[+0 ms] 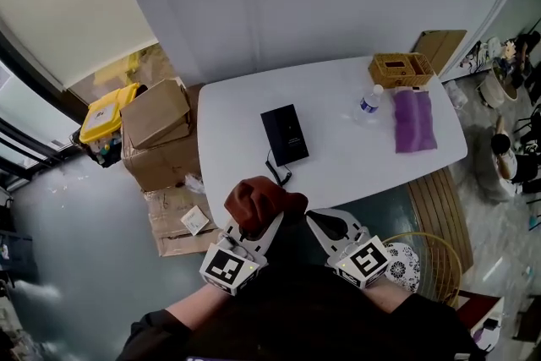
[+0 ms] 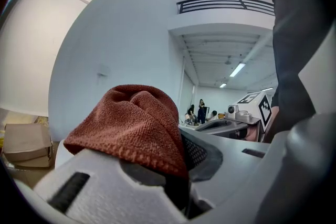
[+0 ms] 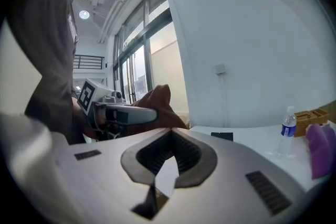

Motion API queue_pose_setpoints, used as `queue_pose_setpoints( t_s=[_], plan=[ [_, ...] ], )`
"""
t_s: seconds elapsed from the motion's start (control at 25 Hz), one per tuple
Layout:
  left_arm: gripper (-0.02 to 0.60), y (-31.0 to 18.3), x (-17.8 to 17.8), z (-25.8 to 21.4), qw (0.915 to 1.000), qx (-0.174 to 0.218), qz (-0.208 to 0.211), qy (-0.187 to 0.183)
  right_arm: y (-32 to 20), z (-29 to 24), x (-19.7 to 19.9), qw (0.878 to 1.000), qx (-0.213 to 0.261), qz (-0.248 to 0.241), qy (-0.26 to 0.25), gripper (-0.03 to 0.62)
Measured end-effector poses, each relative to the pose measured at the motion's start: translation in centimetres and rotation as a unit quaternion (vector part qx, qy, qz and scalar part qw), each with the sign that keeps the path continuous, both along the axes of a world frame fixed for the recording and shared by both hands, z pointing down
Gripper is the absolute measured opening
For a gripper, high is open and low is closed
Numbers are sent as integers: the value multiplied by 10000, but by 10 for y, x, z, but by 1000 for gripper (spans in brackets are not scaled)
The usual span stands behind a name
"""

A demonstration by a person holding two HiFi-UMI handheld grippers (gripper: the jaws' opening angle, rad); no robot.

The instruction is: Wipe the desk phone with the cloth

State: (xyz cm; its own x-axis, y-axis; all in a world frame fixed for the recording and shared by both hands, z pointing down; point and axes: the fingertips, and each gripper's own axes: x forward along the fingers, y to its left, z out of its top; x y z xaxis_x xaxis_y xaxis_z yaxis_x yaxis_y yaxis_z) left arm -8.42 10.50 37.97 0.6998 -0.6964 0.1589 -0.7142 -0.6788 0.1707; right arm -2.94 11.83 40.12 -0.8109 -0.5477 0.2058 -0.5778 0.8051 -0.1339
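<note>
The black desk phone [image 1: 285,134] lies flat near the middle of the white table [image 1: 237,110], with its cord trailing toward the near edge. It shows as a thin dark slab [image 3: 222,136] in the right gripper view. A rust-red cloth [image 1: 260,200] [image 2: 131,123] is bunched at the near table edge, and my left gripper [image 1: 264,224] [image 2: 181,149] is shut on it. My right gripper [image 1: 314,216] [image 3: 170,136] is beside it to the right, its jaws shut with nothing between them. Both grippers are short of the phone.
On the table's right end are a clear water bottle [image 1: 368,101], a wicker box [image 1: 399,69] and a purple cloth [image 1: 413,120]. Cardboard boxes [image 1: 156,127] and a yellow bin [image 1: 108,110] stand on the floor to the left. A wicker chair [image 1: 435,262] stands at near right.
</note>
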Motion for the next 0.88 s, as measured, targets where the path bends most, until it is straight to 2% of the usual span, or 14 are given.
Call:
queue_pose_setpoints(
  t_s=[0.2, 0.36, 0.44, 0.88],
  plan=[
    [57, -38, -20, 8, 9997, 79, -6, -224, -25, 1, -14, 9999, 37, 79, 74, 26],
    [57, -56, -18, 18, 9999, -30, -24, -132, -44, 6, -13, 10000, -28, 36, 57, 28],
    [57, -66, -17, 26, 9997, 17, -75, -248, -55, 9, -10, 10000, -61, -41, 12, 26],
    [57, -130, -18, 58, 9940, -371, -905, -488, -114, 24, 14, 9982, -274, -518, -112, 26]
  ],
)
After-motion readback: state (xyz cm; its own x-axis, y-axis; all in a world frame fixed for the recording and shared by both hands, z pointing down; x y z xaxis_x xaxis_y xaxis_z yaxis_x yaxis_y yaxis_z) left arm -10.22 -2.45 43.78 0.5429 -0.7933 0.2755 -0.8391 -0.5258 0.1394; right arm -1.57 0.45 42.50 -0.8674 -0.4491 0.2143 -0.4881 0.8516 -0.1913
